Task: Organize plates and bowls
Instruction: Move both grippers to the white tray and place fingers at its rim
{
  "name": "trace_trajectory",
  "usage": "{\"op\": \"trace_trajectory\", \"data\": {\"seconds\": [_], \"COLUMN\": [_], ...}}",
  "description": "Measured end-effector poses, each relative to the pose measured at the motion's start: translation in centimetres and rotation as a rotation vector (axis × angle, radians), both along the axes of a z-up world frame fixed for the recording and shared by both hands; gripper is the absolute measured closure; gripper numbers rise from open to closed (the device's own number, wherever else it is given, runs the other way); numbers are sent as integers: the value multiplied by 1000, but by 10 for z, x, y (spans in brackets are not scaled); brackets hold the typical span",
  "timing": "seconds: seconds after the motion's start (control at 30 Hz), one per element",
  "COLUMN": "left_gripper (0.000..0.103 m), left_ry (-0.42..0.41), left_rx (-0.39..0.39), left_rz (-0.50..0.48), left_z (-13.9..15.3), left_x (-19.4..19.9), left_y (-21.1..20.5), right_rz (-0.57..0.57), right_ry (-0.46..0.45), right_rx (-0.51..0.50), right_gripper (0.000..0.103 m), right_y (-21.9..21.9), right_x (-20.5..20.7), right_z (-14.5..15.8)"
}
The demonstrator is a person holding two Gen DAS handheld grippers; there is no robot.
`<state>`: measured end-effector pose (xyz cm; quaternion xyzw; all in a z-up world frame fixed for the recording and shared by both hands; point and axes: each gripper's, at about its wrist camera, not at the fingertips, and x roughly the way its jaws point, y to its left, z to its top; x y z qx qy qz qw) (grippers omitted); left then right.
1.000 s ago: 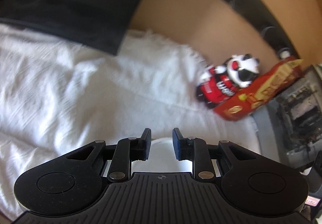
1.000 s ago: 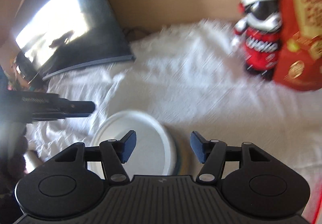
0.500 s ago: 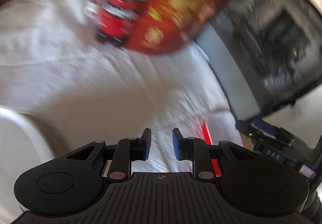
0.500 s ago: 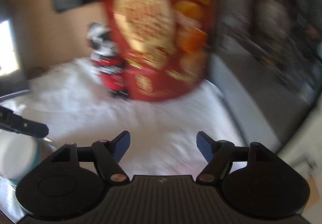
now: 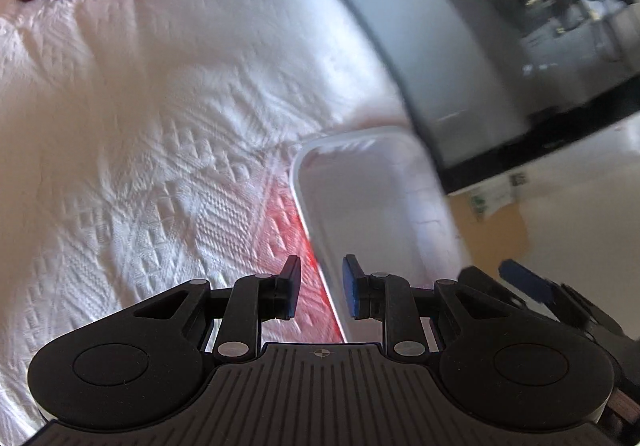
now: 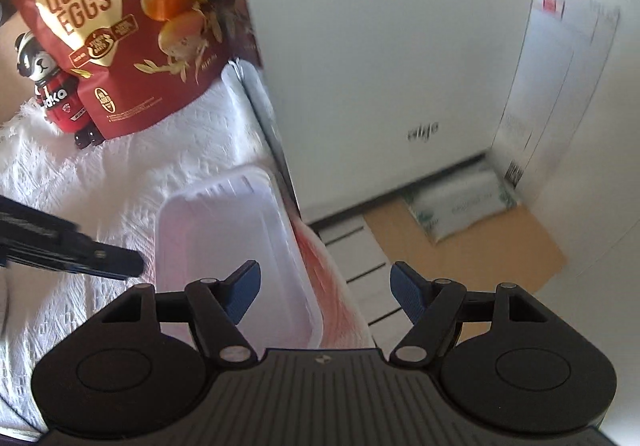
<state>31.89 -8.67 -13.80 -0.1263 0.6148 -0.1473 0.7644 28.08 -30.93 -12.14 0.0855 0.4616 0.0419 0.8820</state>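
Hovering over the white tray [image 5: 372, 205], the left tool [image 5: 320, 292] is keeping its jaws narrowly apart, gripping nothing; the right tool [image 6: 325, 292] is closing on air above the tray's near right rim. That tray is lying on the white cloth [image 5: 140, 149], beside the quail-egg bag [image 6: 120, 25].

Cloth [image 5: 140, 133] open leftward; cabinet [image 6: 380, 65] seemingly crowds tray [image 6: 224, 230] rightward.
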Motion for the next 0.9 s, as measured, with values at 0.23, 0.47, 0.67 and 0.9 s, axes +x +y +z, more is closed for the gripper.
{"op": "trace_trajectory", "data": {"seconds": [0.23,0.47,0.67,0.9], "left_gripper": [79,81,81,82], "left_ry": [24,10,-57,-29], "left_rx": [36,62,130,161], "left_rz": [5,57,200,332], "left_z": [-14,-2,18,17], "left_x": [7,-5,-33,-73], "left_y": [-12,22,96,169], "right_rz": [64,190,344,543], "right_ry": [63,82,50,80], "right_rx": [72,119,169,160], "right_gripper": [61,67,67,66], "right_y": [12,43,109,198], "right_x": [23,26,29,10], "right_z": [-17,-10,6,9]}}
